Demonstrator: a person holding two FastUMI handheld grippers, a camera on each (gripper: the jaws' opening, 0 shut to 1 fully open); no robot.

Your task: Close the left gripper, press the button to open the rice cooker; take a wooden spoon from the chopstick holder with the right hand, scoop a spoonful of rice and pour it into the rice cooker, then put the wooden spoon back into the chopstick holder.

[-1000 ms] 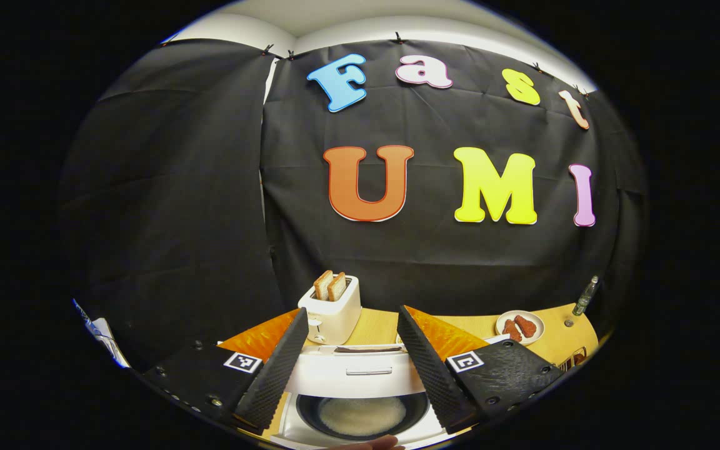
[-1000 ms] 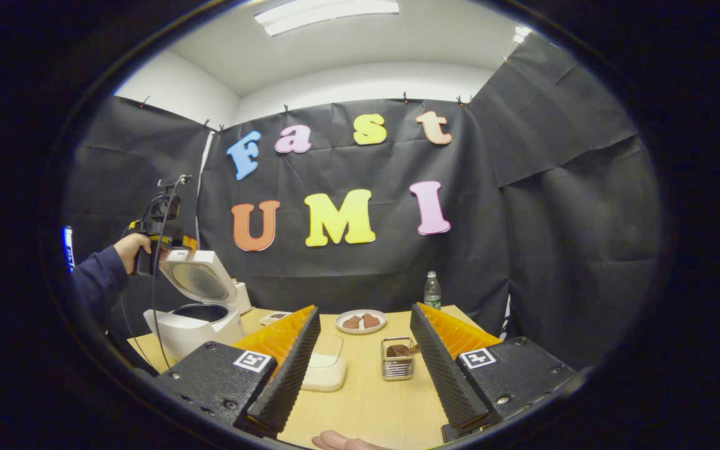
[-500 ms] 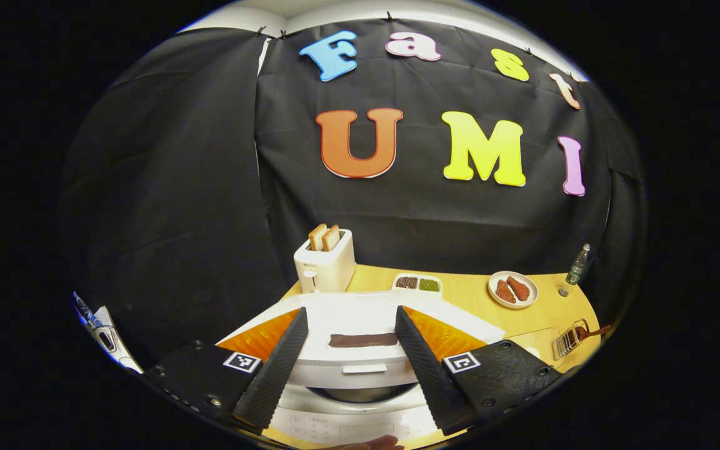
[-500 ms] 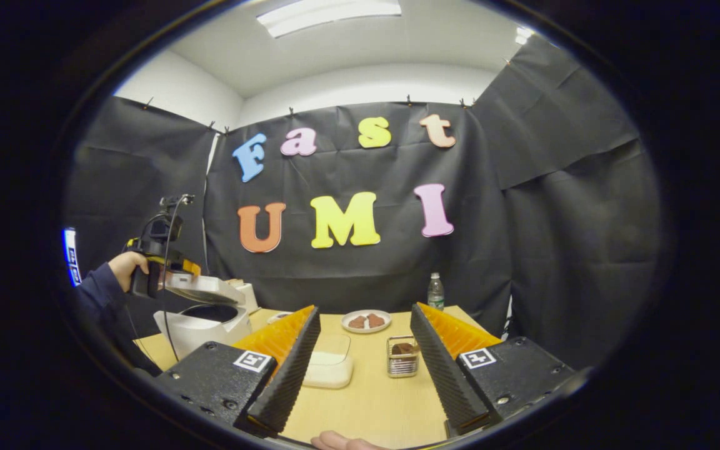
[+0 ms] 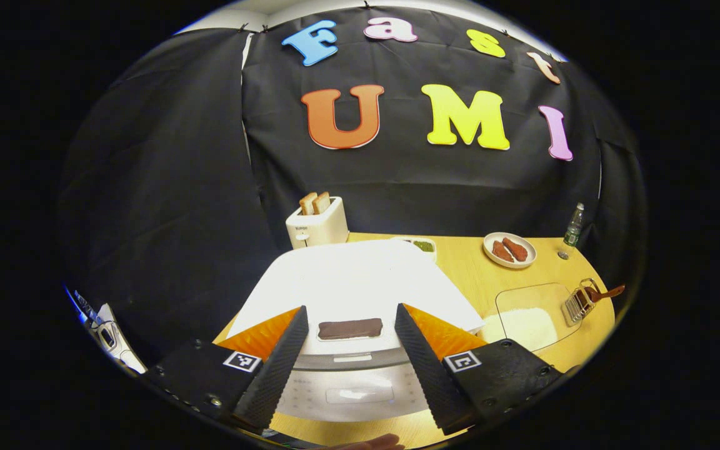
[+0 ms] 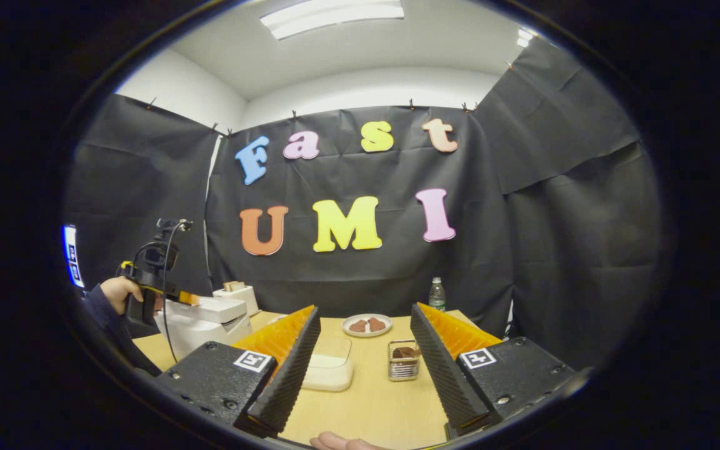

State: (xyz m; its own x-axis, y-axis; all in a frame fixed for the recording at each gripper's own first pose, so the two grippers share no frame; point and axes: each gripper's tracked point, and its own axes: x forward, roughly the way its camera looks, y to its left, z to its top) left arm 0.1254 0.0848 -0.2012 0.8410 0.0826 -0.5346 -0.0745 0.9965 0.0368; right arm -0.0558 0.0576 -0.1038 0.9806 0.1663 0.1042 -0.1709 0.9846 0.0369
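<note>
Rice cooker: white box-shaped rice cooker [image 5: 354, 294] on the table [image 6: 366, 406], lid down.
Left hand-held gripper [image 5: 350, 359]: jaws wide, empty.
Right hand-held gripper [image 6: 365, 362]: jaws wide, empty.
Spoon: brown wooden spoon [image 5: 607, 292] sits in wire chopstick holder [image 5: 577, 303], 3 o'clock.
Progress: scooping looks finished, judging by the stowed spoon.

A: The rice cooker [image 5: 354, 281] — its lid covers the pot, so whatever is inside is hidden, and the gripper fingers cover part of its front panel

B: In the right gripper view the chopstick holder [image 6: 403, 362] is too small to tell the wooden spoon [image 6: 405, 352] from other contents — only a brown lump
</note>
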